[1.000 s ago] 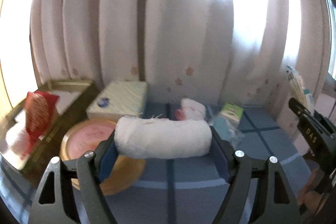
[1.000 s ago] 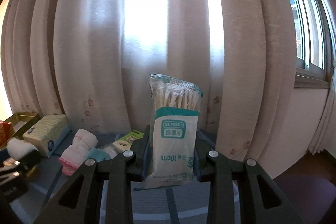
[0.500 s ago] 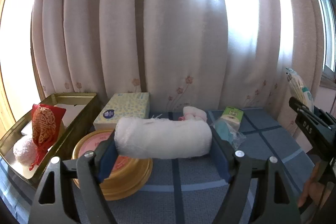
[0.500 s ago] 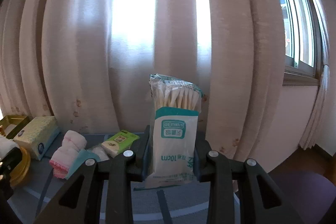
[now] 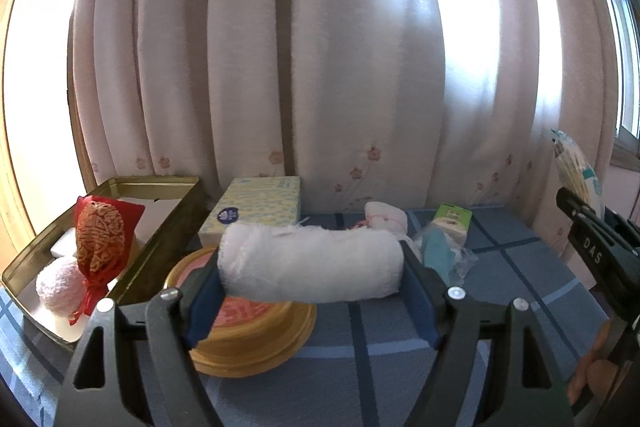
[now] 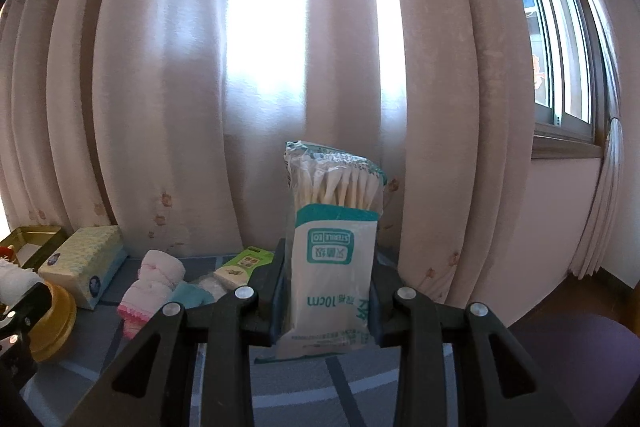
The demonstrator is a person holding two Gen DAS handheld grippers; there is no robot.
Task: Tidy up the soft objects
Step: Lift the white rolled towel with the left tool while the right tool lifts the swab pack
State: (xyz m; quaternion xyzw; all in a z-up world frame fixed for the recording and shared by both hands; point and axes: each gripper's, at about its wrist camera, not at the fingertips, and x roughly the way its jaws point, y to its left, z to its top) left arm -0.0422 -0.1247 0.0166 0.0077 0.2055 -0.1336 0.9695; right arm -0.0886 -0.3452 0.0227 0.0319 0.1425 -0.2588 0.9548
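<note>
Left tongs point(image 5: 312, 291) clamp a white gauze roll point(image 5: 310, 265); right tongs point(image 6: 326, 301) clamp a cotton-swab packet point(image 6: 332, 255).

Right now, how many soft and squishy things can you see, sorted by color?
White: 1, gauze roll in left claw
Pink: 2, fluffy ball, rolled cloth
Red: 1, pouch
Teal: 1, bagged cloth
Total: 5

Left gripper point(image 5: 312, 291) clamped on a white gauze roll point(image 5: 310, 265) held crosswise, above a round gold tin point(image 5: 256, 339), gold tray point(image 5: 160, 231) at left, tissue box point(image 5: 256, 203) behind
</note>
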